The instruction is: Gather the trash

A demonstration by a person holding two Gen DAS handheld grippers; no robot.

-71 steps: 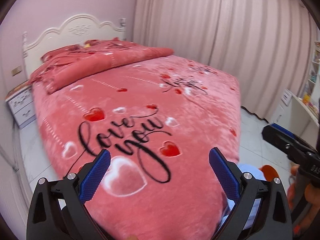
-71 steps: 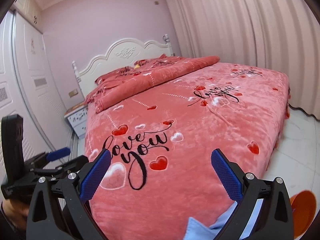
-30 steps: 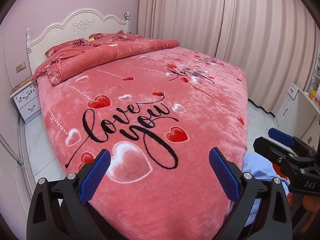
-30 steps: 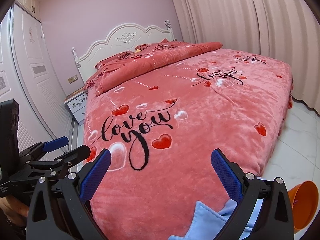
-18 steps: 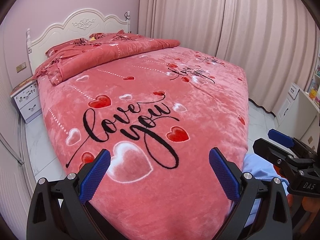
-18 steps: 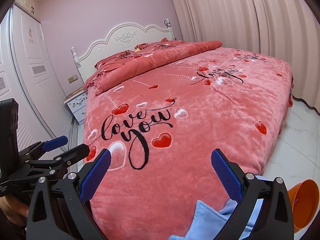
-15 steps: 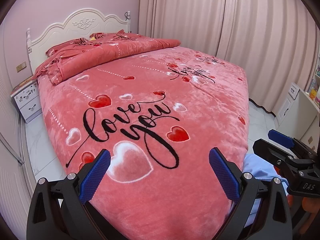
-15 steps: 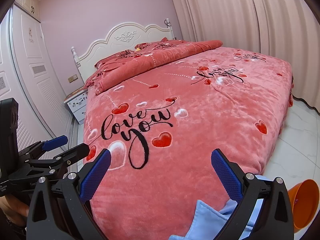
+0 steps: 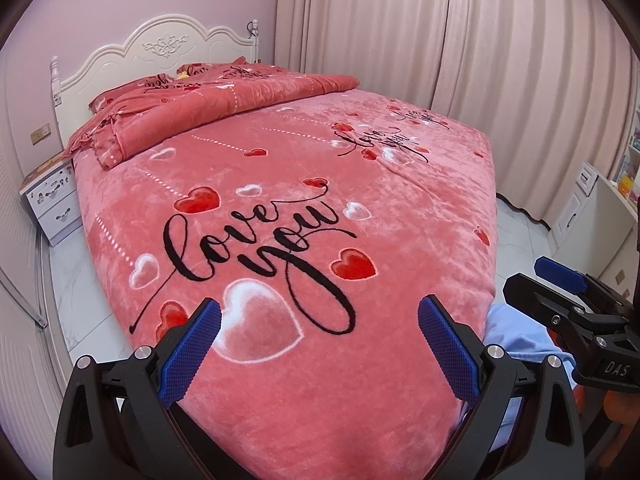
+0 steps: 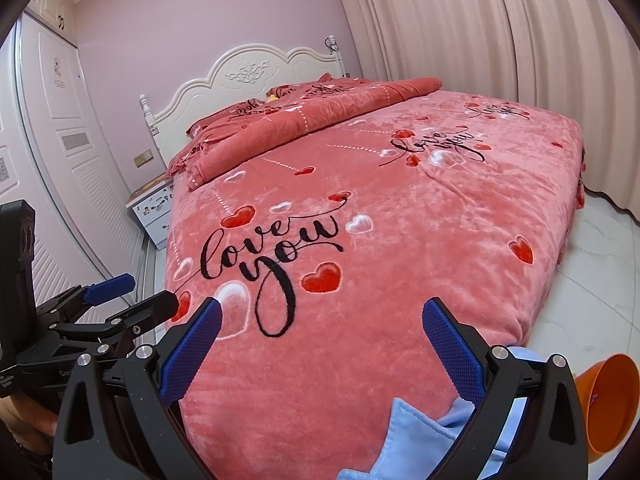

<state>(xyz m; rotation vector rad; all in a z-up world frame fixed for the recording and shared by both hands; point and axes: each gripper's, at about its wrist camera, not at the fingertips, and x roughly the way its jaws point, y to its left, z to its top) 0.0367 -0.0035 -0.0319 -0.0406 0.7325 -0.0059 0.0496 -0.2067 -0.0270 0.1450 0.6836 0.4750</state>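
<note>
My left gripper [image 9: 319, 354] is open and empty, held above the foot of a bed with a pink "love you" blanket [image 9: 280, 208]. My right gripper [image 10: 321, 356] is open and empty too, above the same end of the bed. Each gripper shows in the other's view: the right one at the right edge [image 9: 568, 300], the left one at the left edge [image 10: 112, 304]. An orange bin [image 10: 610, 404] stands tilted on the floor at the lower right. A small yellow thing [image 9: 183, 76] lies among the pillows; I cannot tell what it is. No other trash shows.
A folded pink duvet [image 9: 224, 112] lies across the head of the bed under the white headboard [image 9: 160, 48]. A white nightstand [image 9: 50, 204] stands left of the bed, wardrobe doors [image 10: 60, 160] beyond it. Curtains [image 9: 460, 40] fill the far wall. A white desk [image 9: 592, 212] is at right. Light-blue cloth [image 10: 424, 440] is below the grippers.
Over the earliest frames both views pulled back and rose a little, so more of the bed and the orange bin show. In the last second almost nothing has moved.
</note>
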